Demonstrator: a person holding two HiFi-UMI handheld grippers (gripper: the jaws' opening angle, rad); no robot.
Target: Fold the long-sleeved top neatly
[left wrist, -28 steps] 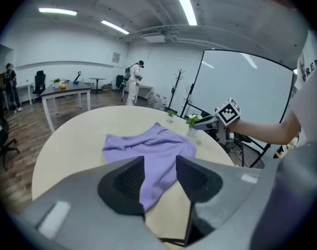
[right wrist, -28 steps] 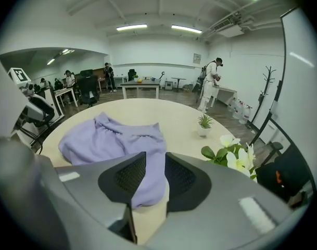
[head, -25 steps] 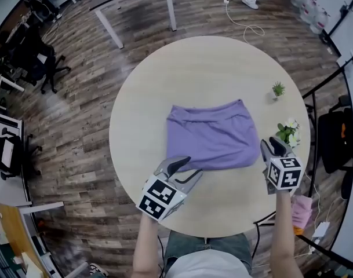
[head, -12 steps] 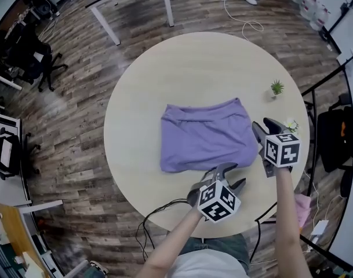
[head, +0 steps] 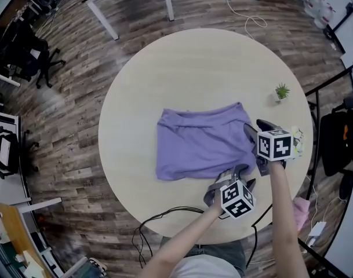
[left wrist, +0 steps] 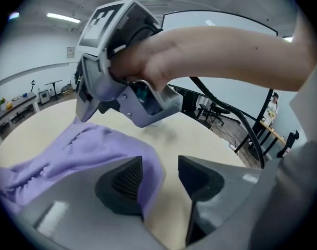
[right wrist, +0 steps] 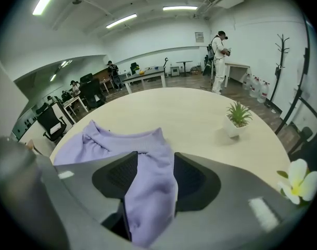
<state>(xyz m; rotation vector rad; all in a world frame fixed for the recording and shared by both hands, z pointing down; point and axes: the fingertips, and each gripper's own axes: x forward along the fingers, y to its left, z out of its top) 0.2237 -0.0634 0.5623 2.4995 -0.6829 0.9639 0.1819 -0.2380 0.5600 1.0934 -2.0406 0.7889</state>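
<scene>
- Two grippers at the right side of the top [head: 199, 143], one at each corner there.
- Right gripper [head: 255, 127]: clamped on the top's right edge near the far corner, lilac cloth pinched between the pads and bunched up through them.
- Left gripper [head: 232, 175]: jaws apart at the near right corner, cloth edge lying against one pad, bare table [head: 182, 62] under the other.
- Plenty of bare table beyond the top and to its left; far less on the right, the rim close behind the right gripper.
- Near rim just under the left gripper; cable [head: 159, 218] looping there, to its left.
- Plant [head: 281, 91] in a white pot near the right rim, apart from the top; white flower [head: 295, 136] at the rim, just beside the right gripper.
- Wood floor [head: 77, 126] open round the table; chairs [head: 25, 51] well off to the left.
- Black-and-white square markers [head: 239, 199] on both grippers; sign [right wrist: 199, 36] on the far wall in the right gripper view, too small to read.
- Top itself: lilac soft knit, folded to a rough rectangle, flat on the table right of centre; ribbed band along the far edge, gathered at one end; shallow wrinkles across the face, near edge a little uneven.
</scene>
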